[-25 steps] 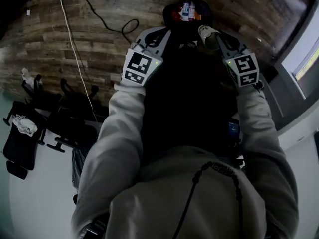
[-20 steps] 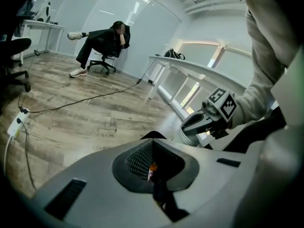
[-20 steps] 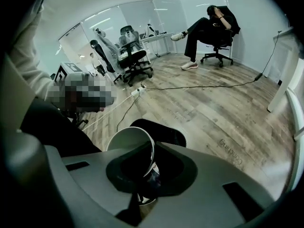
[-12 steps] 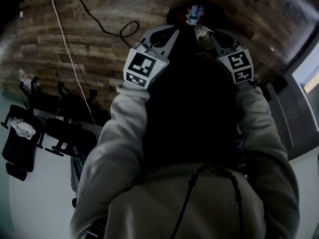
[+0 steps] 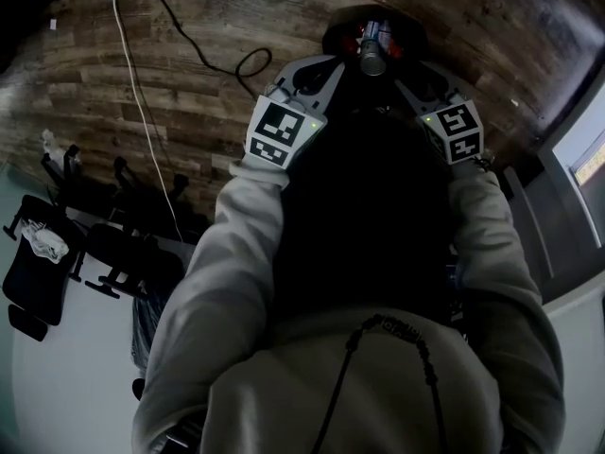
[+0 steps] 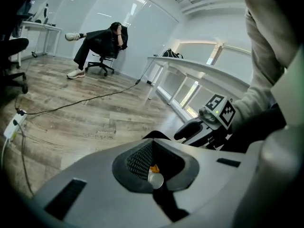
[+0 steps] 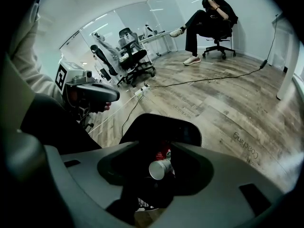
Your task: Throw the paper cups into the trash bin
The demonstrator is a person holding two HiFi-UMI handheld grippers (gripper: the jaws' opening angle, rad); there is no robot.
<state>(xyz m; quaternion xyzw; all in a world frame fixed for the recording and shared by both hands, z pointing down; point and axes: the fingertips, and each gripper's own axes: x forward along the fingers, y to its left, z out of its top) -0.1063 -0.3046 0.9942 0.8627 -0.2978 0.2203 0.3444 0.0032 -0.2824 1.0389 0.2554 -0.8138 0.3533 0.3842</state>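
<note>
A black trash bin [image 5: 408, 32] stands on the wooden floor in front of me, with red and orange rubbish inside. A white paper cup [image 5: 371, 56] is loose in the air over its mouth, free of both grippers. My right gripper [image 5: 413, 68] hovers at the bin's right edge; its jaws are opening and no pad touches the cup [image 7: 160, 169], which shows below them against the bin [image 7: 164, 127]. My left gripper [image 5: 316, 72] hangs at the bin's left edge, its tips together and holding nothing. In the left gripper view the cup [image 6: 155, 179] shows through the jaws' hollow.
A white cable [image 5: 142, 112] and a black cable [image 5: 222, 57] run over the floor left of the bin. Black office chairs [image 5: 113, 225] stand at the left. A person sits in a chair [image 7: 211, 20] across the room. A white desk [image 6: 190, 70] lines the window side.
The right gripper carried the cup leftward over the bin and let it go. The cup now hangs loose above the bin's mouth. The left gripper has barely shifted.
</note>
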